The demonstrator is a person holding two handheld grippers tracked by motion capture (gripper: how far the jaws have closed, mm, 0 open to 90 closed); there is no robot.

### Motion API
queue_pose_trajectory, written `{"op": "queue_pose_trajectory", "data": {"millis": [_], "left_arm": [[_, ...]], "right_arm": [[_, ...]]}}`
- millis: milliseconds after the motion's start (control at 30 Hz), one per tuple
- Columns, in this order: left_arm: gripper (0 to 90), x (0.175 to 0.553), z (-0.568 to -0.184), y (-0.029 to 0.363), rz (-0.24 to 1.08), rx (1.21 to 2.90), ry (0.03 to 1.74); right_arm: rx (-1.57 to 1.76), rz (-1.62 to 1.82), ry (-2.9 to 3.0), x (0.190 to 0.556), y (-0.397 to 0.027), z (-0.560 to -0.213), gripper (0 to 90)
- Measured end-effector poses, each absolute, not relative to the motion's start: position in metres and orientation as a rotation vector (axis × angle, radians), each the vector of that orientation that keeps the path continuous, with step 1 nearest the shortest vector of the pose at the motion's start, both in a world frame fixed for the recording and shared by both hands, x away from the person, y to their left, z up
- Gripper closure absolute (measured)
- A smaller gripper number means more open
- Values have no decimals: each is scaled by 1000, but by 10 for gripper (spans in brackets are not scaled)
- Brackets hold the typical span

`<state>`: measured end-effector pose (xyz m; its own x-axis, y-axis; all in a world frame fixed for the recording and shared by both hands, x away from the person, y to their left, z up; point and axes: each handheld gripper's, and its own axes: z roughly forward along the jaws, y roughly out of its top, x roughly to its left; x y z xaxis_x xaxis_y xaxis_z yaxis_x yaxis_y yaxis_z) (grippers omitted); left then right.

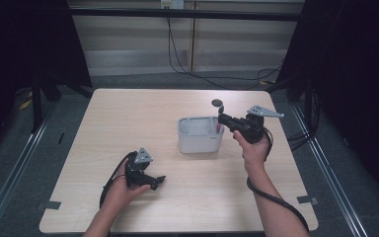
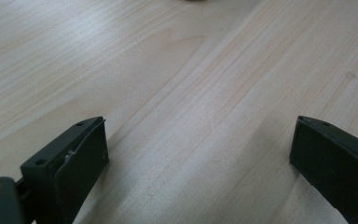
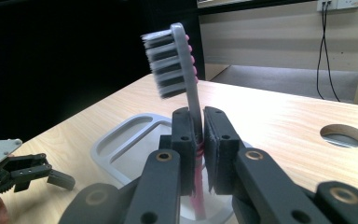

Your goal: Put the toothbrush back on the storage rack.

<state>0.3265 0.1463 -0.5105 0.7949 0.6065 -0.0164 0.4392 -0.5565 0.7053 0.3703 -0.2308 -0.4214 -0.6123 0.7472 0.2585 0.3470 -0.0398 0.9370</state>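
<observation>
- Right gripper (image 3: 198, 140): clamped on the toothbrush (image 3: 186, 88) neck, bristles up, handle down inside the grey container (image 1: 200, 136).
- Left gripper (image 1: 150, 180): wide open, empty, low over the table (image 1: 128, 118).
- Step: probably standing the brush in; next calls for lowering, then releasing.

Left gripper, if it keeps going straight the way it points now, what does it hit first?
Probably the bare table: the open left gripper looks down onto the wood, with nothing between.

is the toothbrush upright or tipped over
Upright: the toothbrush stands bristles up, clamped in the right gripper over the grey holder.
</observation>
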Motion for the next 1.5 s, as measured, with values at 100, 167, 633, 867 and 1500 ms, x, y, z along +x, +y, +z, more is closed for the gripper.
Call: {"op": "queue_pose_trajectory", "data": {"millis": [100, 167, 633, 867, 1500], "left_arm": [[38, 326, -511, 146, 295, 2250, 770], [38, 326, -511, 146, 295, 2251, 769], [38, 326, -511, 146, 295, 2244, 774], [38, 326, -511, 146, 295, 2244, 775], [38, 326, -511, 146, 295, 2245, 774]], "right_arm": [[1153, 1686, 1919, 370, -231, -423, 831], [1148, 1692, 1918, 369, -231, -425, 831], [1143, 1696, 1919, 364, -234, -433, 826], [1146, 1686, 1932, 361, -235, -436, 822], [1126, 1679, 1939, 353, -238, -436, 824]]}}
